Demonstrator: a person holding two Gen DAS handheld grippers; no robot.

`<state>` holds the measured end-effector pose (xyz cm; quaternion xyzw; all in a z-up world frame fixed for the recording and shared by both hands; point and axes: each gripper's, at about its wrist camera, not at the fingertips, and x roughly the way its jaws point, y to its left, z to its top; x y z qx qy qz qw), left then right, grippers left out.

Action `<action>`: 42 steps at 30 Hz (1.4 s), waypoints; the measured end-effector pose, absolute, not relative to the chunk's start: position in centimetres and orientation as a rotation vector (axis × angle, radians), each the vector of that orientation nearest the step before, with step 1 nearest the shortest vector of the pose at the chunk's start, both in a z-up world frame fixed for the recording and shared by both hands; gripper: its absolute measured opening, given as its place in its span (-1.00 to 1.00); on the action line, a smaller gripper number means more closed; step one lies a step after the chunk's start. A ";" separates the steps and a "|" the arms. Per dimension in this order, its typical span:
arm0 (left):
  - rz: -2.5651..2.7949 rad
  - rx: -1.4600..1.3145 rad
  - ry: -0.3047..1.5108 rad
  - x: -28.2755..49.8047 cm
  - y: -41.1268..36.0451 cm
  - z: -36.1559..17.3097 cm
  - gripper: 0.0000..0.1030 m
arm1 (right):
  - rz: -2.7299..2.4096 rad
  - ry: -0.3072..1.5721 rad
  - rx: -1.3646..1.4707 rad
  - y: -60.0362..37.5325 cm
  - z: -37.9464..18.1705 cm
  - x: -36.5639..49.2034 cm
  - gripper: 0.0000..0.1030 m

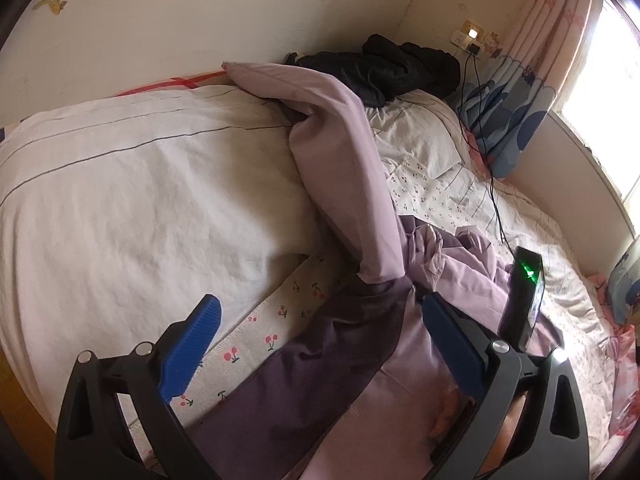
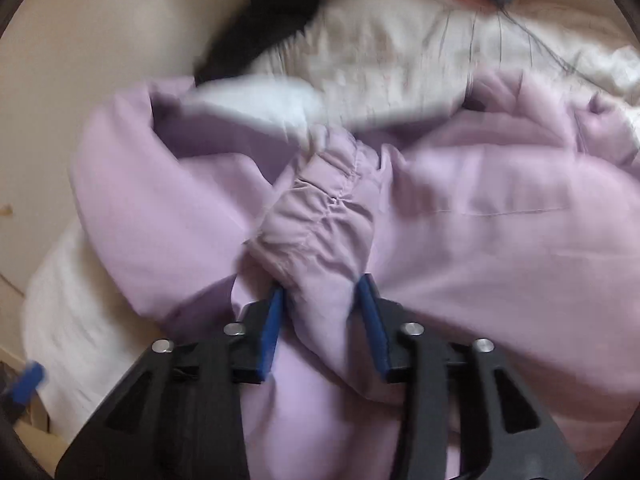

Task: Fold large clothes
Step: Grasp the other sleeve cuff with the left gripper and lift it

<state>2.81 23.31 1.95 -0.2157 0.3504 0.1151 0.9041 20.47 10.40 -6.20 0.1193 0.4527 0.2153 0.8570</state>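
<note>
On my left wrist camera, the left gripper (image 1: 320,320) hangs over the bed (image 1: 120,184) with its blue fingers (image 1: 192,348) spread wide and nothing pinched. The lilac garment (image 1: 340,168) runs between them without being pressed; it stretches from near the wall, across the white quilt (image 1: 140,200), down to a crumpled heap beside me. A dark garment (image 1: 384,72) lies bunched at the far end of the bed, near the wall socket (image 1: 472,38), and a black cable (image 1: 492,184) trails from there across the cherry-print sheet (image 1: 280,320). A curtain (image 1: 520,100) hangs by the bright window. The other tool's black body with a green light (image 1: 524,296) sits just right of my fingers.

On my right wrist camera, which is blurred, the right gripper (image 2: 322,320) is clenched on a gathered, elasticated fold of that lilac garment (image 2: 316,220): both blue pads (image 2: 272,328) press the cloth, which bulges up between them. The rest of the garment spreads around it over the pale bedding (image 2: 400,52).

No containers show in either view.
</note>
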 end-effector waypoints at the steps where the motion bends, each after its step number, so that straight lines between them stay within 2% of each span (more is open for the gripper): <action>1: 0.238 -0.441 0.723 2.8 23.3 2.0 0.88 | 0.467 0.934 0.290 9.7 -5.4 20.0 -0.21; 2: 0.239 -0.436 0.721 2.9 23.3 2.0 0.88 | 0.479 0.921 0.318 8.9 -4.7 19.4 -0.06; 7: 0.233 -0.441 0.728 3.2 23.6 1.8 0.88 | 0.494 0.819 0.288 3.7 -0.7 12.8 0.29; 10: 0.193 -0.488 0.721 3.1 24.3 2.0 0.88 | 0.436 0.806 0.287 -1.8 -0.3 7.6 0.38; 17: 0.096 -0.659 0.704 4.8 28.8 3.0 0.88 | 0.370 0.863 0.354 -11.7 -2.9 -0.6 0.39; 19: 0.093 -0.731 0.699 7.7 32.0 3.6 0.88 | 0.360 0.832 0.431 -14.5 -4.3 -2.1 0.39; 23: 0.117 -0.760 0.759 15.3 37.6 3.8 0.88 | 0.369 0.863 0.759 -18.0 -6.7 -1.3 0.39; 28: 0.081 -0.933 0.780 21.7 42.6 2.1 0.88 | 0.424 0.874 0.689 -16.5 -5.7 -1.1 0.39; 34: 0.048 -1.129 0.841 27.0 45.1 -0.9 0.88 | 0.455 0.885 0.679 -15.6 -5.5 -0.9 0.39; 41: 0.109 -1.208 0.698 28.9 47.3 -0.5 0.87 | 0.450 0.875 0.679 -15.5 -5.9 -0.8 0.39; 42: 0.132 -1.203 0.712 29.1 47.3 -0.8 0.68 | 0.450 0.875 0.675 -15.5 -6.0 -0.8 0.39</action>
